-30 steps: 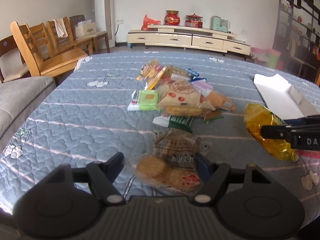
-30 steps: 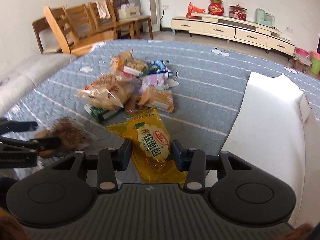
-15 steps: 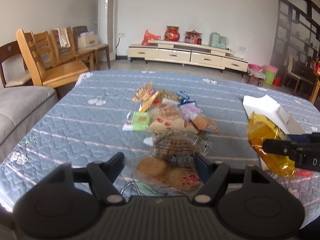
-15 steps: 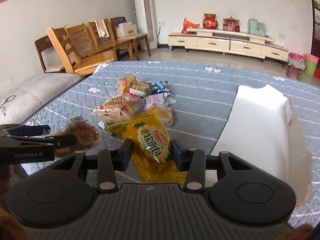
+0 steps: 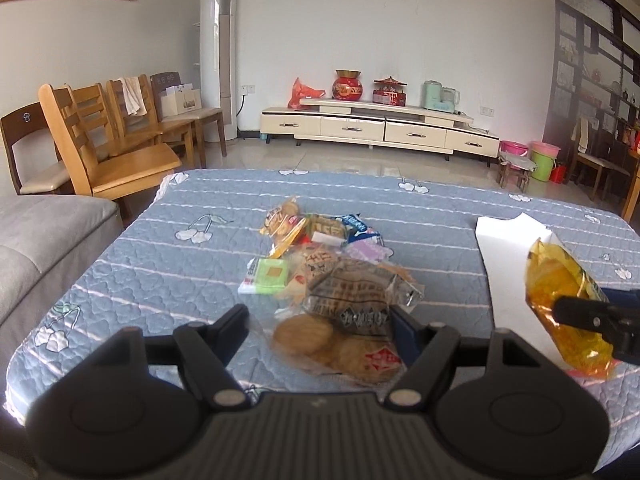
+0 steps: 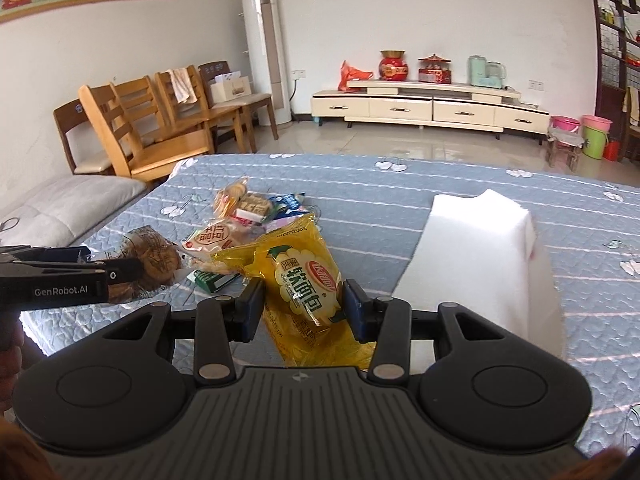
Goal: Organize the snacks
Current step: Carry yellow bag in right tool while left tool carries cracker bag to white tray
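Note:
My left gripper (image 5: 320, 322) is shut on a clear bag of round biscuits (image 5: 344, 320) and holds it above the blue quilted table (image 5: 160, 264). It also shows in the right wrist view (image 6: 150, 258). My right gripper (image 6: 304, 300) is shut on a yellow bread packet (image 6: 304, 276), also seen in the left wrist view (image 5: 564, 308), lifted beside the white box (image 6: 480, 256). A pile of snack packets (image 5: 316, 240) lies mid-table, beyond both grippers.
The white open box (image 5: 508, 248) lies on the right of the table. A grey sofa (image 5: 36, 240) and wooden chairs (image 5: 112, 144) stand to the left. A TV cabinet (image 5: 376, 128) stands at the far wall.
Both grippers have risen from the table with their packets held. The views now look higher and more level across the room. The yellow packet is nearer the white box.

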